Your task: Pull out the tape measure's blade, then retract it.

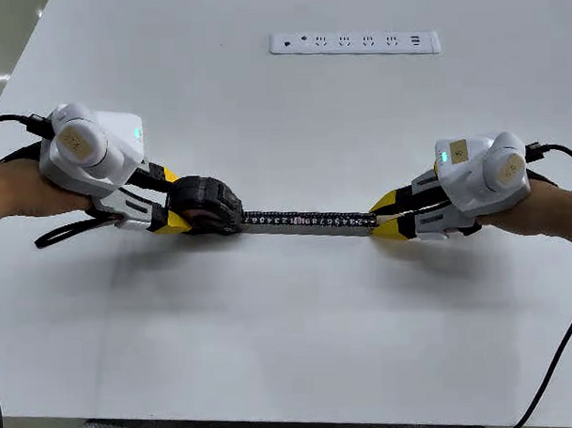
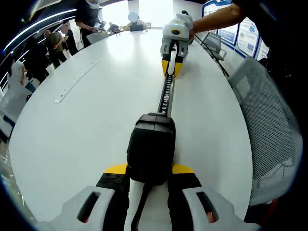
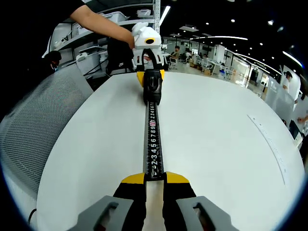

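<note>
Here the black, rubber-clad tape measure case (image 1: 206, 205) lies on the white bench (image 1: 291, 345). It is clamped from its rear by the left gripper (image 1: 173, 199), whose yellow-tipped jaws are closed to the width of the case, one on each flank. That hold looks meant to anchor the case, so that a pull draws out tape rather than dragging the whole tool along the bench.

From the mouth of the case the dark, numbered steel blade (image 1: 305, 219) runs out flat and straight, printed side up. Its free end sits between the jaws of the right gripper (image 1: 385, 217), well apart from the case. These jaws are drawn almost together and pinch the blade tip, and the end hook is hidden between them. The two grippers face each other along the blade's line, which should keep the tape from twisting or buckling. Judging by the length exposed, the pull-out is well on, and the retraction is not yet done.

Beyond the case, toward the far edge of the bench and well apart from it, lies a long white power strip (image 1: 355, 42). A black cable (image 1: 563, 345) trails off the bench behind the right gripper. A grey mesh chair (image 2: 269, 144) stands off the bench edge to one side of the case. Nothing lies across the blade's path back to the case.
</note>
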The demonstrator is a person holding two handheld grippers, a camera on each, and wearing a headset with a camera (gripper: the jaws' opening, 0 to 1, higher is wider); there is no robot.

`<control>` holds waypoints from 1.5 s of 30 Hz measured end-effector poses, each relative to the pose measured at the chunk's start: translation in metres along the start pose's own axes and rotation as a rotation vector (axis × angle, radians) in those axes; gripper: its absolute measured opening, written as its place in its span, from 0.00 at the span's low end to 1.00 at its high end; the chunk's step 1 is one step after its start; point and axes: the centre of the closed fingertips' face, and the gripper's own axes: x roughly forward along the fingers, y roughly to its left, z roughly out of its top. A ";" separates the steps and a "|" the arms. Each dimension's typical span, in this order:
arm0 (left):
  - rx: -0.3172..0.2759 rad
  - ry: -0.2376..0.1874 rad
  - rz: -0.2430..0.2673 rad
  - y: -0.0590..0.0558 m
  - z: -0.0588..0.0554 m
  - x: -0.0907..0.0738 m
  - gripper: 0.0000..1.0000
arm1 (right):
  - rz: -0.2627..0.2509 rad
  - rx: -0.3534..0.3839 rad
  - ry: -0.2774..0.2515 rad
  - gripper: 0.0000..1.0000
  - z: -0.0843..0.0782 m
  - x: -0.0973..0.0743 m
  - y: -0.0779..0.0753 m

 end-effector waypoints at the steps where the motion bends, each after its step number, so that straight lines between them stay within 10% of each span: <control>1: -0.001 0.000 0.000 0.000 0.000 0.000 0.24 | -0.001 0.001 0.002 0.09 -0.001 -0.001 0.000; 45: 0.008 0.008 0.012 0.000 0.001 0.000 0.25 | -0.013 0.010 0.091 0.11 -0.034 -0.037 -0.005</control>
